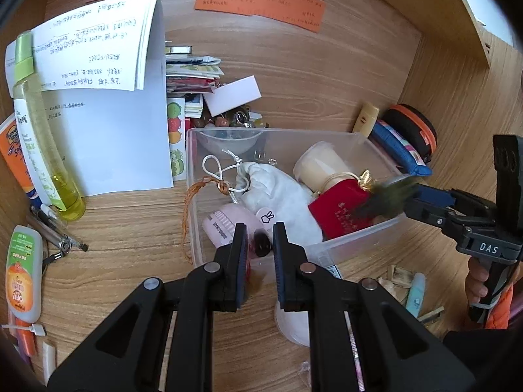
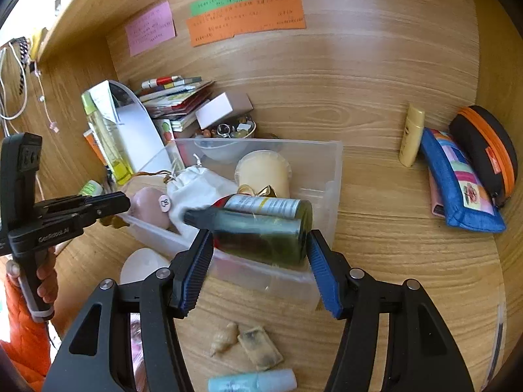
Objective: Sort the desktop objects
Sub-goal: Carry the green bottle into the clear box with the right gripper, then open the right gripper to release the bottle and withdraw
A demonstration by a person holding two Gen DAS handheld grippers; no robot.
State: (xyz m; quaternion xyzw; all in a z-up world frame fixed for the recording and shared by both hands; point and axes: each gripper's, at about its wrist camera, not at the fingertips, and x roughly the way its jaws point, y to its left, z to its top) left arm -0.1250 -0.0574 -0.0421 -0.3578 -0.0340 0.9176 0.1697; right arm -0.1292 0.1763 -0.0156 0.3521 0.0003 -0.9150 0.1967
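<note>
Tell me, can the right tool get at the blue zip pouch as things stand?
Probably not yet: the right tool is shut on the green bottle over the clear bin. Bare desk lies toward the blue pouch.

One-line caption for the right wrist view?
Right gripper holds a dark green bottle sideways over the clear plastic bin.

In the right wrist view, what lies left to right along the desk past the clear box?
Clear box → yellow tube → blue pouch → black case with orange zip.
</note>
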